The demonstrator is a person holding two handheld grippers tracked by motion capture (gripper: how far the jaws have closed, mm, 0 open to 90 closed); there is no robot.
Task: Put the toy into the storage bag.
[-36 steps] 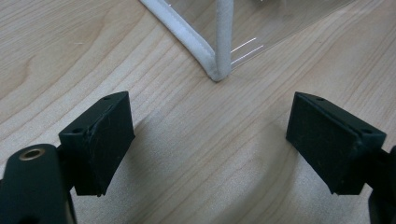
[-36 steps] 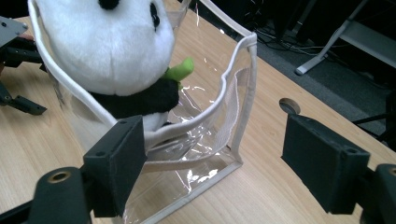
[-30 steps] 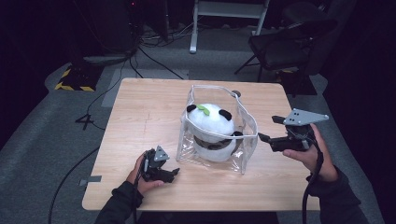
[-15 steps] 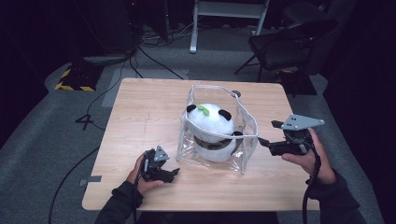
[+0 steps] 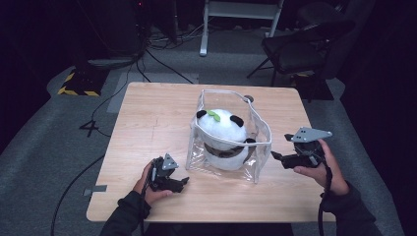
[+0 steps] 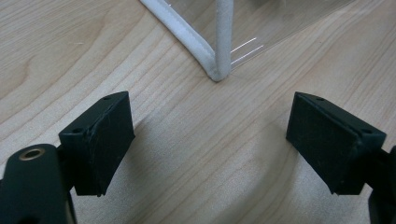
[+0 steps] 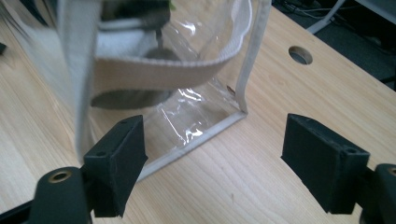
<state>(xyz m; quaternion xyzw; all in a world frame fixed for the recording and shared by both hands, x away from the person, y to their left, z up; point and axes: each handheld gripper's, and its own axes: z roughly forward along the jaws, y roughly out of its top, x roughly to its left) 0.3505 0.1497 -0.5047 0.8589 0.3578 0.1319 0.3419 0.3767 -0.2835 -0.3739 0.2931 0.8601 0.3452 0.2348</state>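
A clear plastic bag (image 5: 255,142) with white trim stands open-topped in the middle of the wooden table (image 5: 152,118), and a white plush panda (image 5: 222,135) with black ears and a green leaf sits inside it. My left gripper (image 5: 183,182) rests low on the table by the bag's near-left corner (image 6: 218,72), open with nothing between its jaws. My right gripper (image 5: 274,156) hovers just right of the bag, open and empty, facing the bag's side wall (image 7: 196,116) and its trim band (image 7: 154,72).
A round cable hole (image 7: 300,54) lies in the table beyond the bag. Behind the table stand a dark chair (image 5: 300,46) and a white frame (image 5: 241,10). Cables (image 5: 98,123) trail over the grey floor at the left.
My right gripper has sunk toward the table beside the bag. The left gripper, the bag and the panda have not moved.
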